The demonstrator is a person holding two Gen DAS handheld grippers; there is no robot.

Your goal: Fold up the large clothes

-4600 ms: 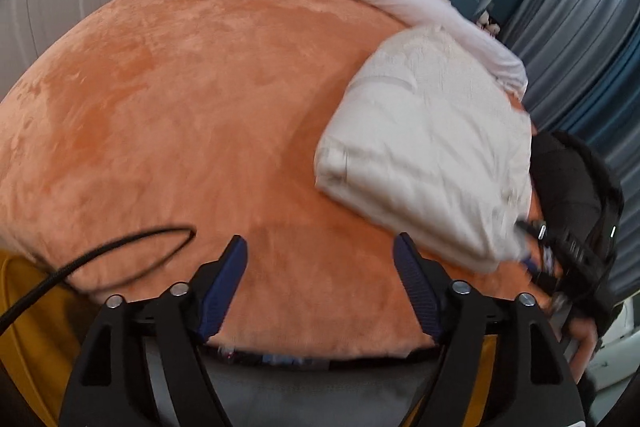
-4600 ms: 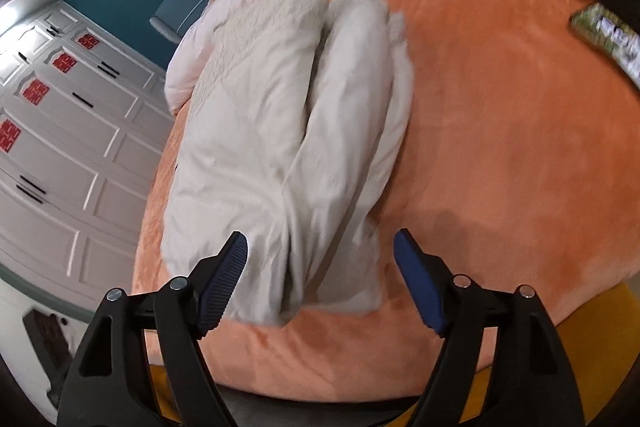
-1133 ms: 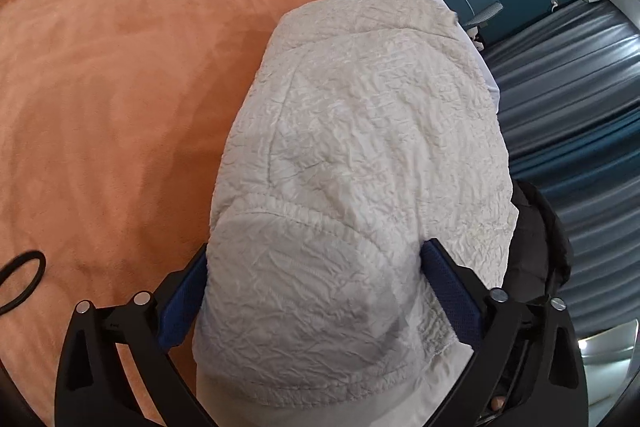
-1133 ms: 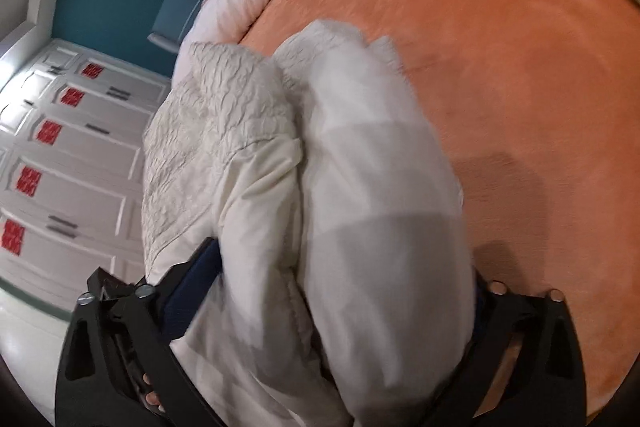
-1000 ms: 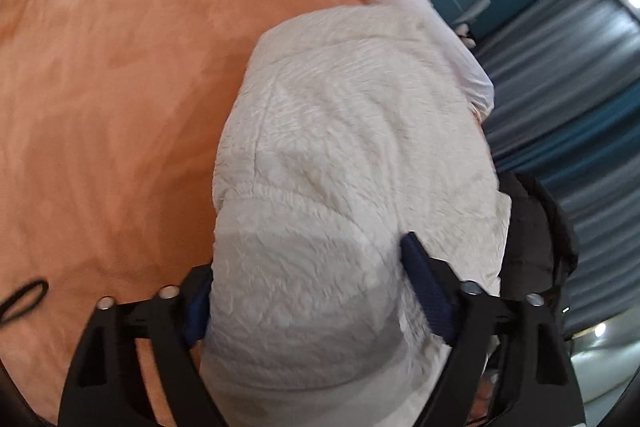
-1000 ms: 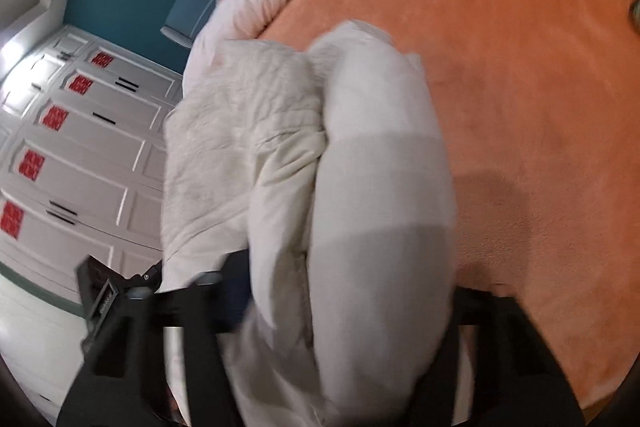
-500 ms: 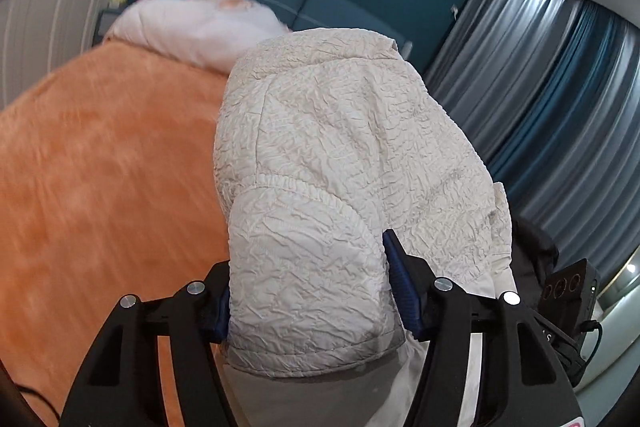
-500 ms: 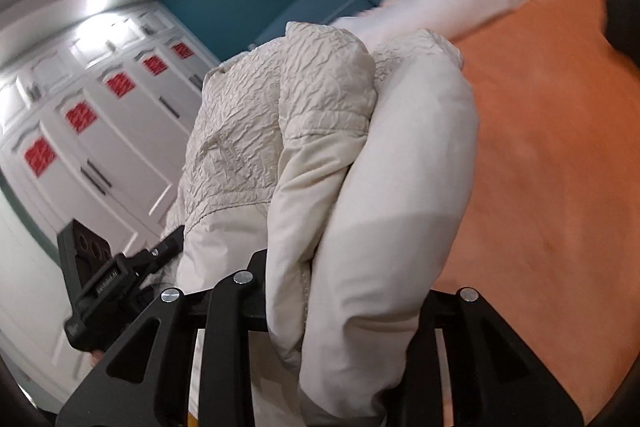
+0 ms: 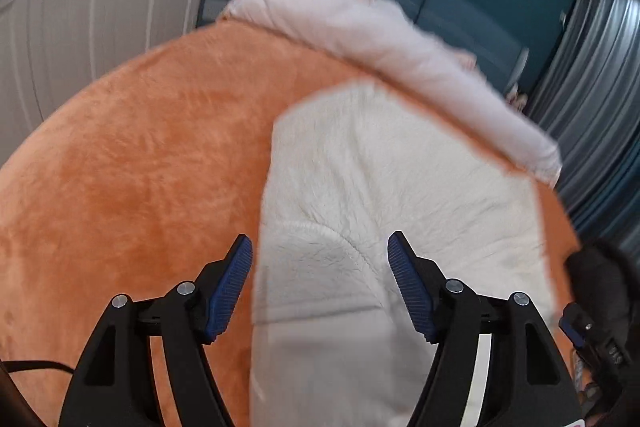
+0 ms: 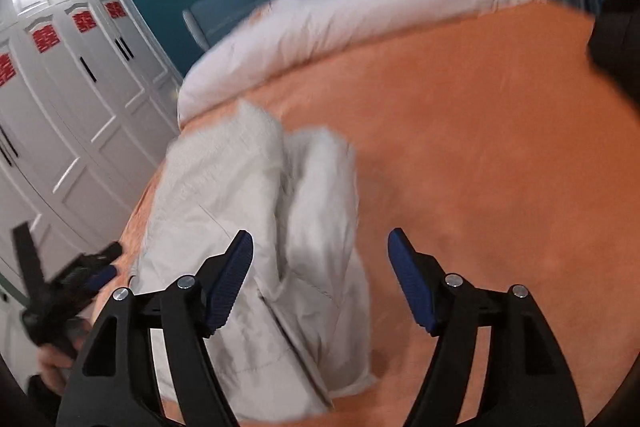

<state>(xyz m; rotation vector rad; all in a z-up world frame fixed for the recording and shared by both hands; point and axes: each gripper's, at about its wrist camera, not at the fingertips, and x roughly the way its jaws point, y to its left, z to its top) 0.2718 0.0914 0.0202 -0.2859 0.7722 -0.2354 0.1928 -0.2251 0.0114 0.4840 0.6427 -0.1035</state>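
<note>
One folded cream jacket (image 9: 400,187) lies on the orange bed (image 9: 140,167), its long side running from near to far. It sits just past both grippers. The left gripper (image 9: 320,283) and right gripper (image 10: 320,279) have just opened; both are wide and hold nothing. One white duvet (image 9: 380,39) lies at the far edge.

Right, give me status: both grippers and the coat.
Left gripper open, right gripper open, jaws just widened, nothing held. Folded white coat lies on the orange blanket. Nothing in the way.
</note>
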